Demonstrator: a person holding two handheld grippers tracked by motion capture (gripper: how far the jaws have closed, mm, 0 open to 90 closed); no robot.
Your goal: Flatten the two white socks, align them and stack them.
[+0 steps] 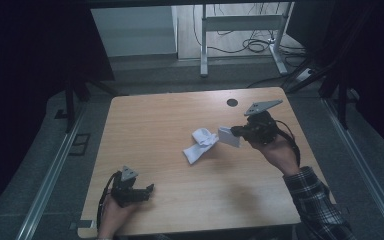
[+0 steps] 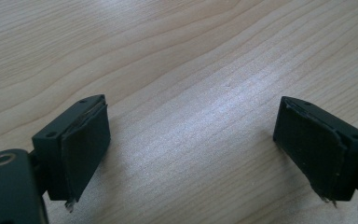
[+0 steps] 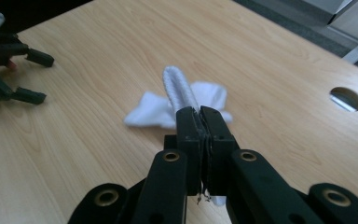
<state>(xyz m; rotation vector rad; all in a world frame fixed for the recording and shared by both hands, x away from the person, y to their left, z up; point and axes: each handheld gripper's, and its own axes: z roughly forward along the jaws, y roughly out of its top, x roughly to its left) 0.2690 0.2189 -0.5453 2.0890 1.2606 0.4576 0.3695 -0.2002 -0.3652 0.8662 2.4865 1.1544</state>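
Observation:
My right gripper (image 1: 236,133) (image 3: 200,113) hangs above the table's right half, shut on a white sock (image 1: 228,136) (image 3: 176,87) whose ribbed part sticks out past the jaws. A second white sock (image 1: 199,145) (image 3: 144,112) lies crumpled on the wooden table (image 1: 180,210), just left of and below the held one. Whether the two touch I cannot tell. Near the front left edge, my left gripper (image 1: 149,190) (image 2: 191,126) rests low over the wood, open, with bare tabletop between its pads. The right gripper view shows it far off at the upper left (image 3: 25,74).
A round cable hole (image 1: 232,102) (image 3: 346,98) sits near the table's far edge. Beyond the table stand a metal desk frame (image 1: 240,30) and loose cables (image 1: 255,45) on the floor. A plaid sleeve (image 1: 317,205) comes in at the lower right.

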